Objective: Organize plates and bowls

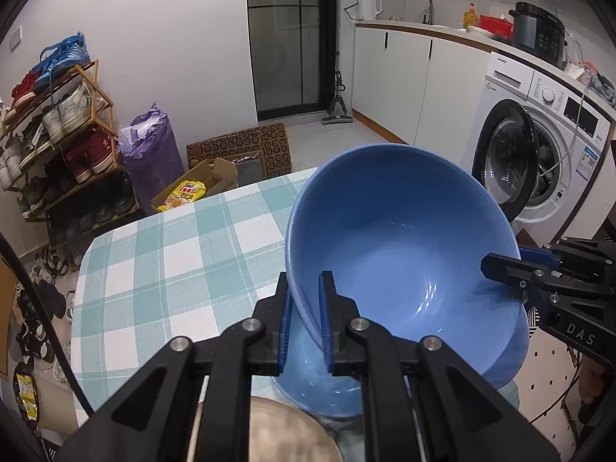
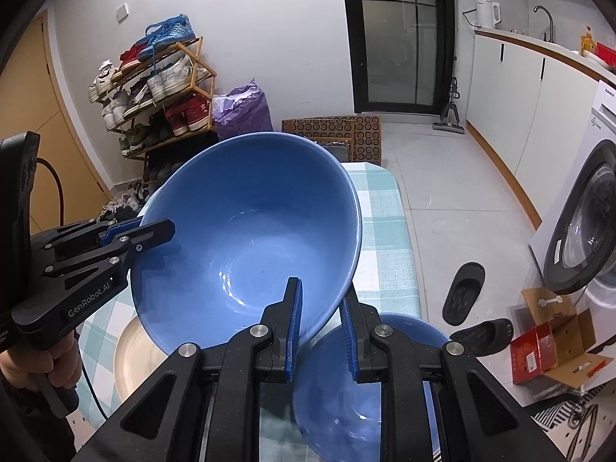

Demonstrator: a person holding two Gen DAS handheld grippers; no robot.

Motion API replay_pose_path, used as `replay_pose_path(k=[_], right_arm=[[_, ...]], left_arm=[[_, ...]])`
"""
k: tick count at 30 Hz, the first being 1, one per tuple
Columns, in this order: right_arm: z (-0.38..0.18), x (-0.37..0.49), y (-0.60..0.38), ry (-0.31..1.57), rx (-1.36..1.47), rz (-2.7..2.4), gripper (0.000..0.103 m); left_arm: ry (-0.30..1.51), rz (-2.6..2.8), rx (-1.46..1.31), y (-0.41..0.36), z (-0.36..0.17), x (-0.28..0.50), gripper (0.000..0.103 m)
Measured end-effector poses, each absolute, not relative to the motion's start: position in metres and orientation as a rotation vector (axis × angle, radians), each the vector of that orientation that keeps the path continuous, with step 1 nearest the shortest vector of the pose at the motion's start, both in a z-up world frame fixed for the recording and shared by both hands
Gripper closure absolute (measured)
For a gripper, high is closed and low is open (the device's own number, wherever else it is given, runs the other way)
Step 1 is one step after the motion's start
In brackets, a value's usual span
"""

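Note:
A large blue bowl [image 1: 404, 254] is held tilted in the air above the checked table [image 1: 173, 254]. My left gripper [image 1: 306, 331] is shut on its left rim. My right gripper [image 2: 319, 331] is shut on its right rim; it shows from the side in the left wrist view [image 1: 504, 265]. The left gripper shows in the right wrist view [image 2: 154, 233]. The bowl fills the right wrist view [image 2: 246, 246]. A second blue bowl [image 2: 369, 396] sits on the table beneath it. A beige plate [image 2: 134, 358] lies beside that bowl, partly hidden.
A washing machine [image 1: 539, 161] with its door open stands to the right. A shoe rack [image 1: 57, 127], a purple bag [image 1: 150, 154] and a cardboard box [image 1: 200, 188] stand beyond the table's far edge. Black slippers [image 2: 466, 296] lie on the floor.

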State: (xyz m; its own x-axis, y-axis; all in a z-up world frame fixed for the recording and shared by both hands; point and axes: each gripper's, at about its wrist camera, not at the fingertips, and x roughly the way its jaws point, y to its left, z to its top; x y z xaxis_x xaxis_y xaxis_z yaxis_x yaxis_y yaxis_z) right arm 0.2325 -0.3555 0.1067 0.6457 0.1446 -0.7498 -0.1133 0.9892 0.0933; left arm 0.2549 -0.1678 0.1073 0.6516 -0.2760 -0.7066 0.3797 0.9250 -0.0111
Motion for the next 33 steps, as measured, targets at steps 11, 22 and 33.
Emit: replay_pose_path(k=[11, 22, 33], right_arm=[[0.088, 0.239, -0.337, 0.895, 0.021, 0.171, 0.084], [0.061, 0.252, -0.328, 0.945, 0.006, 0.180, 0.084], [0.033, 0.267, -0.316, 0.995, -0.015, 0.179, 0.084]], left_arm=[[0.809, -0.346, 0.144, -0.154, 0.087, 0.253, 0.091], [0.843, -0.332, 0.146, -0.148, 0.065, 0.260, 0.091], [0.887, -0.322, 0.150, -0.144, 0.040, 0.269, 0.091]])
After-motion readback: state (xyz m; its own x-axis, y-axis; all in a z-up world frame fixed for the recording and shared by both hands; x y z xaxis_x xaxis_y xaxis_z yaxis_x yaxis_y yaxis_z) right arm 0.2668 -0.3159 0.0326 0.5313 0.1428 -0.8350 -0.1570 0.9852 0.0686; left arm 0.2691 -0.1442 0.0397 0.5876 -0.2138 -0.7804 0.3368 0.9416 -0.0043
